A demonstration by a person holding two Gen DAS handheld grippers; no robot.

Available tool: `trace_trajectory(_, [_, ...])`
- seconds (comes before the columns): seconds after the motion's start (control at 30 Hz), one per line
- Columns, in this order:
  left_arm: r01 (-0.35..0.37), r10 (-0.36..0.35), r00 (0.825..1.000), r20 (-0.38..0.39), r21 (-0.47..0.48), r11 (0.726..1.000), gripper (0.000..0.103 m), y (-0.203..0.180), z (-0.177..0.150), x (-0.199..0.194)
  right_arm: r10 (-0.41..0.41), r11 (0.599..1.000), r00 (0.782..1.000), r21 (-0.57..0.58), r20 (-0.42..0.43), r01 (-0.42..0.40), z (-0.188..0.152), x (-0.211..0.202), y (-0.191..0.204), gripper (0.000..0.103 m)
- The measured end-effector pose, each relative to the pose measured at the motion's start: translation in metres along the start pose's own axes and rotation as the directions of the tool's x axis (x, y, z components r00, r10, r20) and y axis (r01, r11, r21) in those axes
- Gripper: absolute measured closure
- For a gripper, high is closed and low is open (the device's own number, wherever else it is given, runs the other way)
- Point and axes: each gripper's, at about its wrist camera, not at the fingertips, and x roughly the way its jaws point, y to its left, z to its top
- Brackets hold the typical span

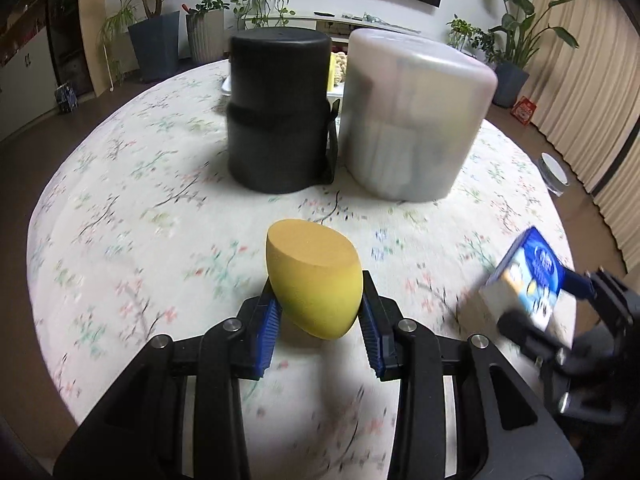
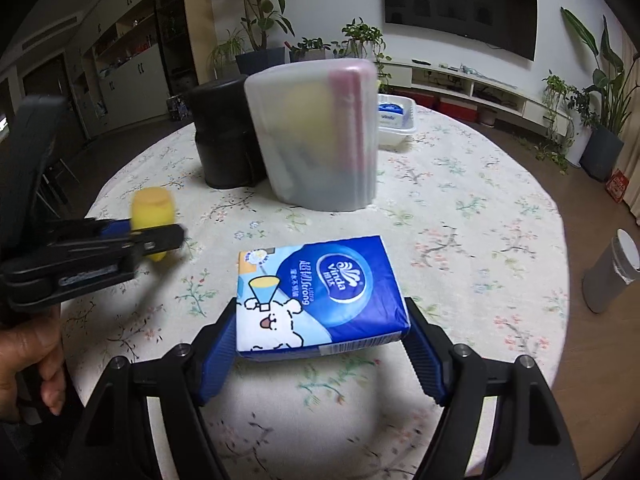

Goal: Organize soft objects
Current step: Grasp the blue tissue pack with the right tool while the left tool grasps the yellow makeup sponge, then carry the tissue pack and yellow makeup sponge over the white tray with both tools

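I've got the left tool (image 1: 320,320) pinching the yellow sponge (image 1: 314,280) and the right tool (image 2: 320,332) pinching the tissue pack (image 2: 320,300), both above the table's (image 1: 140,208) near edge; squeeze too lightly w/ fast moves & either could slip out.
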Motion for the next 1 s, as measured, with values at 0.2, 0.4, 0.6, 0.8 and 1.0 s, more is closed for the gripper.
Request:
trace_trajectory(0.2, [0.019,-0.018,1.000,0.011,-0.020,1.000,0.069,0.023,-0.004,-0.019,-0.053,0.998,0.999,0.025,0.000,0.053,0.009,-0.013,-0.024,0.025])
trace_trajectory(0.4, [0.006,-0.005,1.000,0.027,-0.018,1.000,0.069,0.037,0.002,-0.034,-0.094,0.994,0.995,0.051,0.021,0.093,0.030,-0.025,-0.049,0.026])
trace_trajectory(0.6, [-0.021,0.022,0.999,0.050,-0.017,1.000,0.069,0.062,0.020,-0.042,-0.110,0.992,0.993,0.074,0.038,0.107,0.059,-0.029,-0.079,0.026])
trace_trajectory(0.8, [-0.080,0.082,0.992,0.094,-0.029,0.996,0.069,0.105,0.064,-0.050,-0.143,0.986,0.989,0.099,0.043,0.138,0.096,-0.023,-0.122,0.025])
trace_trajectory(1.0, [-0.116,0.115,0.984,0.133,0.003,0.993,0.069,0.134,0.134,-0.048,-0.183,0.979,0.982,0.101,0.038,0.178,0.151,-0.006,-0.167,0.025])
